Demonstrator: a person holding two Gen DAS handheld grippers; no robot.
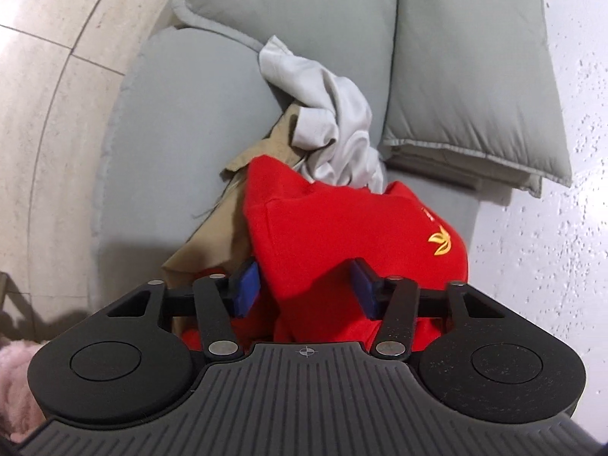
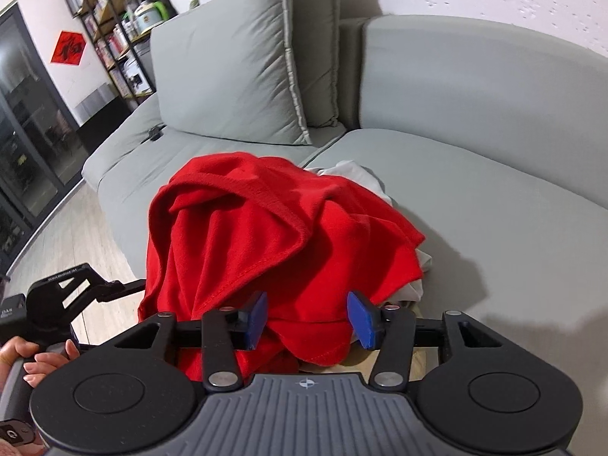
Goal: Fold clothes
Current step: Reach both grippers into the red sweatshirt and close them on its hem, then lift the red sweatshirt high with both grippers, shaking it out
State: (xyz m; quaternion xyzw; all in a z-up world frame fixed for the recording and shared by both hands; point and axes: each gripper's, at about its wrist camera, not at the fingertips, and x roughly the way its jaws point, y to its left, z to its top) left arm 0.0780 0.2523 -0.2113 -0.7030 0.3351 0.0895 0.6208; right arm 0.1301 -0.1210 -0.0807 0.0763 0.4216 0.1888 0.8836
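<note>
A crumpled red garment point(image 1: 342, 235) with a small yellow logo point(image 1: 440, 241) lies heaped on the grey sofa seat point(image 1: 182, 121). Behind it is a bunched white garment point(image 1: 334, 121), and a tan garment point(image 1: 220, 235) lies partly under its left side. My left gripper point(image 1: 306, 288) is open, its blue pads point(image 1: 247, 288) on either side of a red fold. In the right wrist view the red garment point(image 2: 258, 228) covers a white garment point(image 2: 361, 174). My right gripper point(image 2: 309, 319) is open at the red cloth's near edge, the hem lying between the jaws.
Loose grey back cushions point(image 2: 228, 68) lean on the sofa back, and a small black object point(image 2: 154, 133) lies on the far seat. A hand point(image 2: 38, 357) holds the left gripper's body point(image 2: 68, 296) over the wooden floor point(image 2: 76, 235). A shelf unit point(image 2: 117, 19) and dark glass door point(image 2: 22, 133) stand beyond. Something pink and fluffy point(image 1: 15, 380) sits low left.
</note>
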